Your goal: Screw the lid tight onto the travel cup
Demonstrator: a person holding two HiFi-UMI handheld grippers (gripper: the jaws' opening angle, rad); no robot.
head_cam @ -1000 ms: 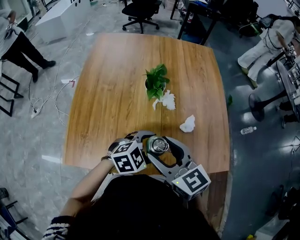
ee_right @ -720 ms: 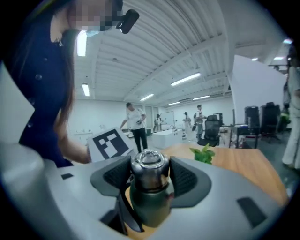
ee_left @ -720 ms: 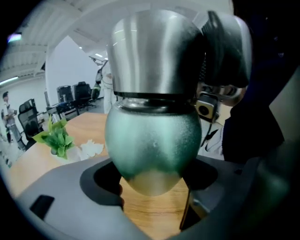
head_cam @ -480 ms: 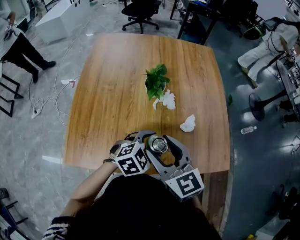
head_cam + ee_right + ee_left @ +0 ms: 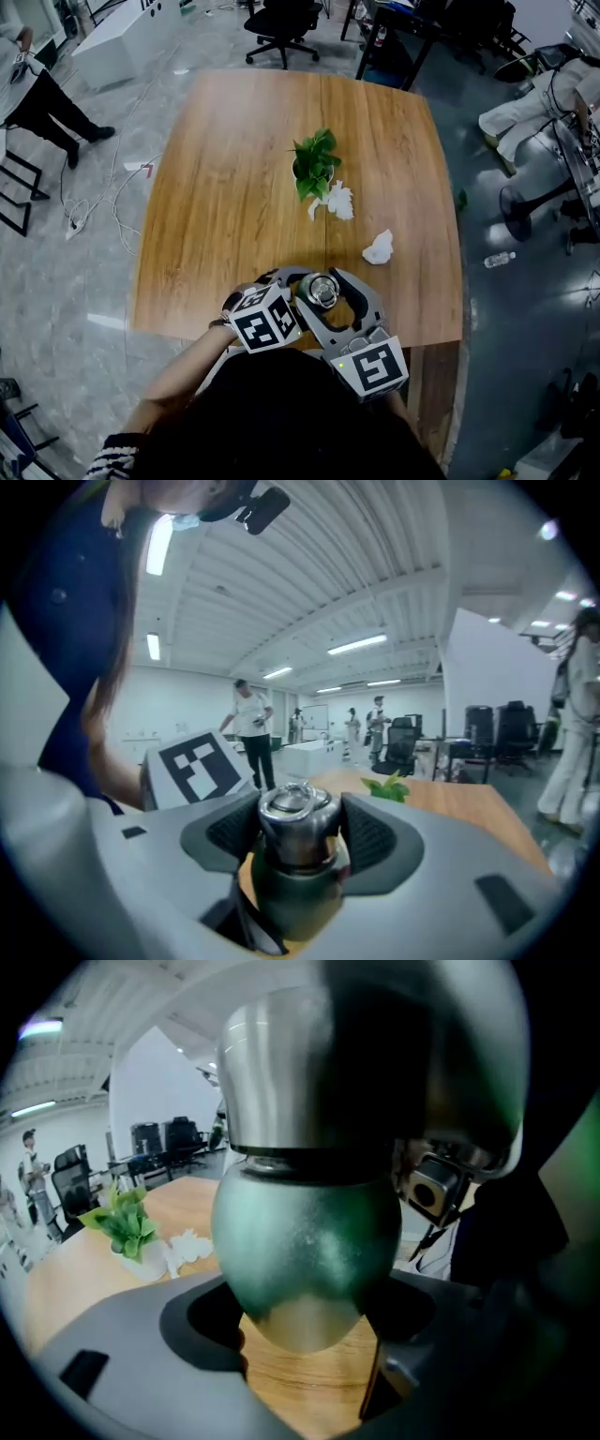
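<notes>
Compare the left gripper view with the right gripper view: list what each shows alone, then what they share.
Only the left gripper view: the left gripper shut on the green cup near its rounded base, and a crumpled tissue beside the plant. Only the right gripper view: the right gripper shut on the steel lid, whose top shows, and the left gripper's marker cube. Both: cup, lid, plant and wooden table.
</notes>
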